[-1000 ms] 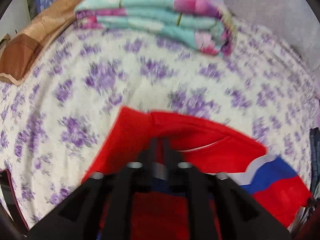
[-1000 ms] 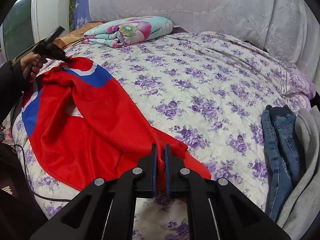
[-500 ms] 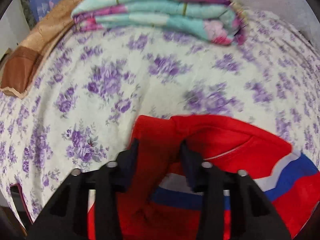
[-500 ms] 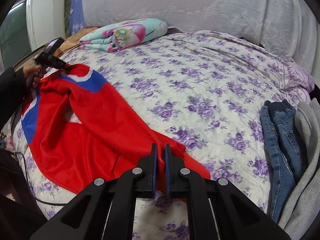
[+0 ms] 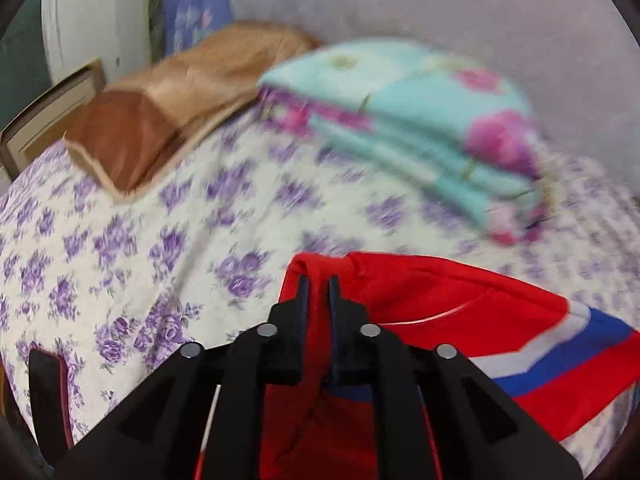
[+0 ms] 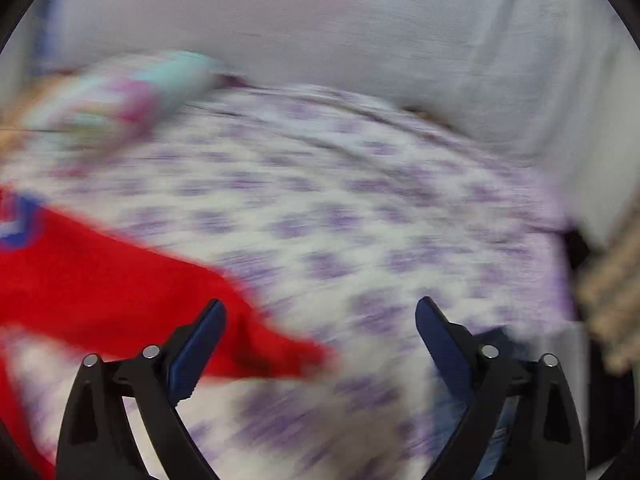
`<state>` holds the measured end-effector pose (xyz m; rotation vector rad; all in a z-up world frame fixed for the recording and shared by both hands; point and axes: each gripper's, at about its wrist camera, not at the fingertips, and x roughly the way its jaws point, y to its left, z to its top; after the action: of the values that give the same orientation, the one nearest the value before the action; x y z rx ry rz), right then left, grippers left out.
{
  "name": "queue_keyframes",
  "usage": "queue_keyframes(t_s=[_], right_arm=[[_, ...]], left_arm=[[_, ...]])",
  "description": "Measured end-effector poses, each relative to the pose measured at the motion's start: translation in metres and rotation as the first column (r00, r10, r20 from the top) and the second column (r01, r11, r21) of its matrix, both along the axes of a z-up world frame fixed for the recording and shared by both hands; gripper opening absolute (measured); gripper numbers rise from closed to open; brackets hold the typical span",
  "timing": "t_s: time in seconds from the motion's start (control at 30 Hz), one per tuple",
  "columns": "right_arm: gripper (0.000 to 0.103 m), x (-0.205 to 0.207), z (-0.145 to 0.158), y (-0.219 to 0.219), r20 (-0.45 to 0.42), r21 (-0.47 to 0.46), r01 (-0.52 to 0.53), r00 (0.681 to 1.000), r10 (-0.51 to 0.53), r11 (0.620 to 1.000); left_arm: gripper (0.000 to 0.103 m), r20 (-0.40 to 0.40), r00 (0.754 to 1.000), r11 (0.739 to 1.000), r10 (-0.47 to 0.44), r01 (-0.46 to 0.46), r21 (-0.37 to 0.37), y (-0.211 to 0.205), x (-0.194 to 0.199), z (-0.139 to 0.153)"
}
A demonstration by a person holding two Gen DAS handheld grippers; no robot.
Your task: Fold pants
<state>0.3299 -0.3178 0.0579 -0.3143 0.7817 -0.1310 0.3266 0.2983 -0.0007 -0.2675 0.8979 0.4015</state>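
The red pants (image 5: 440, 312) with a white and blue stripe lie on the purple-flowered bedspread (image 5: 140, 248). My left gripper (image 5: 318, 284) is shut on a red edge of the pants near their top corner. In the blurred right wrist view the pants (image 6: 100, 292) lie at the left, with a red leg end reaching between the fingers. My right gripper (image 6: 320, 312) is wide open and holds nothing, just above the bedspread (image 6: 360, 220).
A folded teal and pink floral quilt (image 5: 420, 120) and a brown pillow (image 5: 160, 108) lie at the head of the bed. A pale fabric backdrop (image 6: 360, 32) runs behind the bed. Blue denim (image 6: 492, 420) shows low right, behind my right finger.
My right gripper has let go of the pants leg, opened wide and swung right. My left gripper opened half a second ago and has closed again on the pants edge.
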Motion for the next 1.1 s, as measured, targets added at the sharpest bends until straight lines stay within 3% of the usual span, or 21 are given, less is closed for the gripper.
queue_keyframes(t_s=[0.07, 0.13, 0.23, 0.3, 0.33, 0.4, 0.43, 0.47, 0.57, 0.7, 0.73, 0.77, 0.8, 0.83, 0.97, 1.1], right_arm=[[0.092, 0.008, -0.010, -0.014, -0.035, 0.125, 0.023, 0.999, -0.019, 0.992], [0.092, 0.000, -0.023, -0.027, -0.061, 0.241, 0.014, 0.998, 0.000, 0.970], [0.092, -0.006, -0.051, -0.033, -0.111, 0.292, 0.015, 0.994, 0.019, 0.956], [0.092, -0.004, -0.069, -0.036, -0.141, 0.378, 0.039, 0.990, 0.016, 0.925], [0.087, 0.002, -0.082, -0.039, -0.172, 0.432, 0.080, 0.985, -0.005, 0.898], [0.061, 0.009, -0.098, -0.038, -0.208, 0.508, 0.118, 0.978, -0.011, 0.853], [0.025, 0.014, -0.108, -0.035, -0.226, 0.554, 0.119, 0.974, 0.012, 0.824], [0.017, 0.013, -0.111, -0.032, -0.229, 0.576, 0.114, 0.973, 0.025, 0.810], [0.011, -0.008, -0.091, -0.017, -0.169, 0.505, 0.069, 0.985, 0.020, 0.860], [0.015, -0.061, -0.068, -0.030, -0.151, 0.503, 0.057, 0.988, 0.023, 0.862], [0.032, -0.070, -0.073, -0.031, -0.173, 0.466, 0.056, 0.985, 0.029, 0.883], [0.068, -0.076, -0.079, -0.032, -0.193, 0.435, 0.056, 0.981, 0.033, 0.899], [0.076, -0.082, -0.085, -0.037, -0.200, 0.413, 0.071, 0.980, 0.014, 0.908], [0.077, -0.095, -0.088, -0.050, -0.179, 0.411, 0.103, 0.983, -0.031, 0.906], [0.079, -0.157, -0.089, -0.080, -0.190, 0.598, 0.112, 0.982, 0.004, 0.794], [0.085, -0.232, -0.106, -0.083, -0.216, 0.657, 0.138, 0.976, 0.010, 0.741]], left_arm=[[0.023, -0.057, 0.998, 1.000, 0.002, -0.003, -0.018, 0.002, 0.005, -0.014], [0.033, -0.029, 0.999, 1.000, -0.019, 0.019, -0.023, -0.001, -0.002, -0.009], [0.054, 0.018, 0.999, 0.999, -0.045, 0.044, 0.008, -0.009, -0.014, 0.007], [0.054, 0.030, 0.996, 0.997, -0.080, 0.080, 0.004, -0.019, -0.024, 0.014], [0.055, 0.027, 0.995, 0.995, -0.095, 0.095, 0.002, -0.024, -0.029, 0.014], [0.061, 0.002, 0.992, 0.992, -0.125, 0.125, -0.001, -0.035, -0.039, 0.006], [0.062, -0.031, 0.990, 0.990, -0.140, 0.141, 0.009, -0.042, -0.042, -0.004], [0.062, -0.059, 0.987, 0.989, -0.148, 0.149, 0.022, -0.046, -0.043, -0.012], [0.062, -0.138, 0.978, 0.985, -0.155, 0.163, 0.052, -0.048, -0.049, -0.042], [0.061, -0.071, 0.986, 0.988, -0.154, 0.155, 0.017, -0.039, -0.075, -0.028], [0.061, -0.044, 0.987, 0.988, -0.154, 0.154, -0.003, -0.036, -0.083, -0.020], [0.062, -0.013, 0.989, 0.989, -0.146, 0.146, -0.011, -0.032, -0.095, -0.008], [0.063, 0.006, 0.991, 0.991, -0.133, 0.133, -0.013, -0.028, -0.108, 0.002], [0.066, 0.020, 0.992, 0.992, -0.126, 0.127, -0.022, -0.025, -0.118, 0.009], [0.072, 0.046, 0.994, 0.991, -0.101, 0.105, -0.085, -0.013, -0.192, 0.028], [0.074, 0.010, 0.998, 0.986, -0.061, 0.062, -0.156, -0.002, -0.246, 0.007]])
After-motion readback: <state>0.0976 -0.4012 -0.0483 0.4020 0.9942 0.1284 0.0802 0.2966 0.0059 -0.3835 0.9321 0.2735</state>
